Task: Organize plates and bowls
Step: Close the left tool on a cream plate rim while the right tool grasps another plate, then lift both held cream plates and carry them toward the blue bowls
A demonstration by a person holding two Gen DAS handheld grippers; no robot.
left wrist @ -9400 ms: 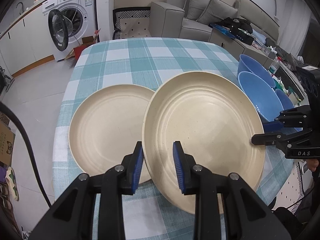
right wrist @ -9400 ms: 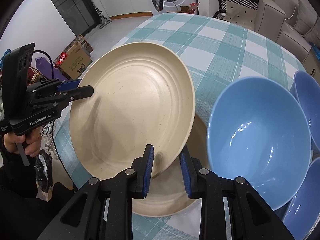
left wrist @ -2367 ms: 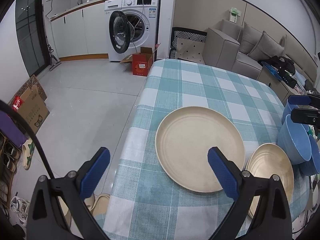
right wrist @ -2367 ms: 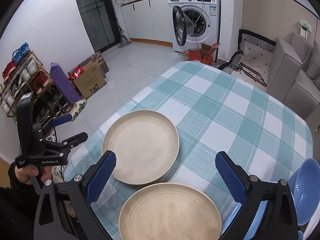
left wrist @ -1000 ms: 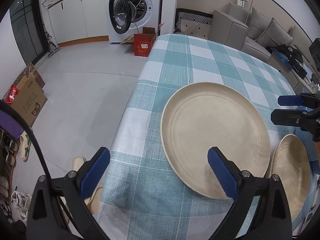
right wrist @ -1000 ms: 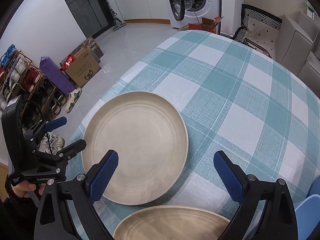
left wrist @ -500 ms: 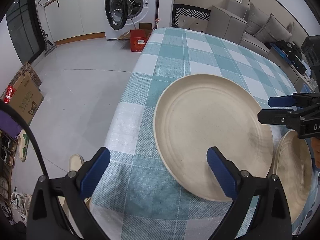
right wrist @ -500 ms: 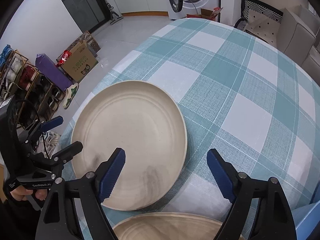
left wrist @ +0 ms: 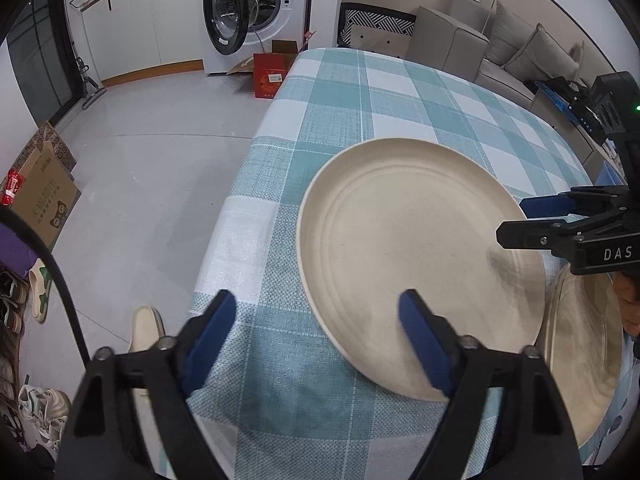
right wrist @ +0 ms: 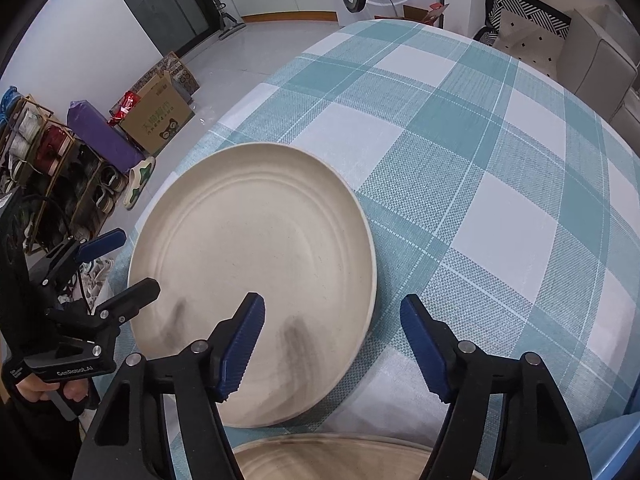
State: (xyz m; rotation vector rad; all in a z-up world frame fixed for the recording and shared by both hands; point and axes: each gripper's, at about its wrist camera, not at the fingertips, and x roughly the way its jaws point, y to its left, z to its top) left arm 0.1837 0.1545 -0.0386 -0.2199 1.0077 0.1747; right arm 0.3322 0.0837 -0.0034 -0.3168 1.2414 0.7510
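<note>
On the worktop [left wrist: 360,92], which has a teal and white checked cloth, lies a large cream plate [left wrist: 416,256] near the corner. The left tool [left wrist: 316,336] points down at the near rim of this plate; its jaws are closing, with the rim between them, one pad over the plate and the other over the cloth, and they do not press on it. The right tool [right wrist: 332,344] comes from the other side; its jaws are closing too, one pad above the plate [right wrist: 256,264] and one above the cloth, holding nothing. A second cream plate [left wrist: 580,360] lies just beside the first one, its edge partly under it. A washing machine [left wrist: 256,12] stands behind.
</note>
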